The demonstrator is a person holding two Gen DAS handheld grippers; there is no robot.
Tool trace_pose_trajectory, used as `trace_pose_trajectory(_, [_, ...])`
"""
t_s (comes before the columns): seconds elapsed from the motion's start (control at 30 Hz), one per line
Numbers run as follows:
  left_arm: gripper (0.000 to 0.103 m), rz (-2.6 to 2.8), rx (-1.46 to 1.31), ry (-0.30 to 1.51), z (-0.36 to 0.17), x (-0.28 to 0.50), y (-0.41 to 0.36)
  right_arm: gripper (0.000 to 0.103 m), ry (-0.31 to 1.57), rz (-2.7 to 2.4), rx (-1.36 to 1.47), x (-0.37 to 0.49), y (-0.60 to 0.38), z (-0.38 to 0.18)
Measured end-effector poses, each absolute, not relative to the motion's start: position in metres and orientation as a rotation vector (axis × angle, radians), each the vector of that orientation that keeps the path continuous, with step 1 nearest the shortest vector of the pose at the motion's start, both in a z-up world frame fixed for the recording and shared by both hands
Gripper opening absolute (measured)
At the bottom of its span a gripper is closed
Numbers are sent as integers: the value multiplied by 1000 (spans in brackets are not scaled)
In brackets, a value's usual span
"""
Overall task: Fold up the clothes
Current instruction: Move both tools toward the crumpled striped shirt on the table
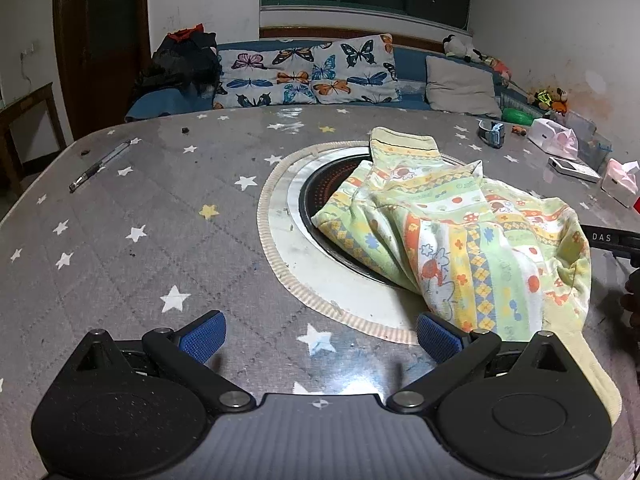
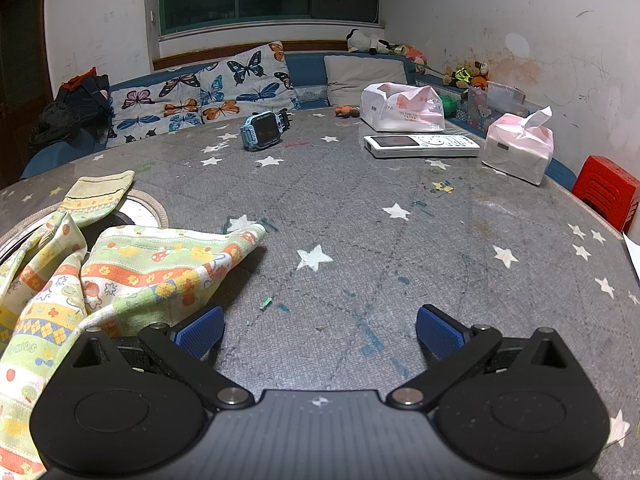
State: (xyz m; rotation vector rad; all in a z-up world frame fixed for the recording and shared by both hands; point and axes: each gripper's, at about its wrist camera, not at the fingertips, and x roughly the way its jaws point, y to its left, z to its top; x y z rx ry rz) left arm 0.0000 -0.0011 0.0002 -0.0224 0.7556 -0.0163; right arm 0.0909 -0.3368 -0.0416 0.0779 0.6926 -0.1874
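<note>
A crumpled child's garment (image 1: pixel 472 240), pale green and yellow with orange cartoon prints, lies on the grey star-patterned table, partly over a round black inset (image 1: pixel 320 192). My left gripper (image 1: pixel 320 338) stands open just left of the garment's near cuff, nothing between its blue pads. In the right wrist view the same garment (image 2: pixel 120 272) fills the left side. My right gripper (image 2: pixel 320 332) is open over bare tablecloth, its left pad (image 2: pixel 200 330) close beside the cloth's edge. The right gripper's black body (image 1: pixel 612 238) shows at the left view's right edge.
A pen (image 1: pixel 100 166) lies far left on the table. A blue smartwatch (image 2: pixel 262 132), a white remote-like device (image 2: pixel 420 146), two tissue packs (image 2: pixel 518 148) and a red stool (image 2: pixel 608 192) sit at the right. A sofa with butterfly cushions (image 1: pixel 304 72) runs behind the table.
</note>
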Motion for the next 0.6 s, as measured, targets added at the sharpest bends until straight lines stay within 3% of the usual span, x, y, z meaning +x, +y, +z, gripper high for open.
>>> trace_pose_trajectory(0.6, [103,-27,4,796,-1,0,-16,103,694,-141,71,66,-332,-38])
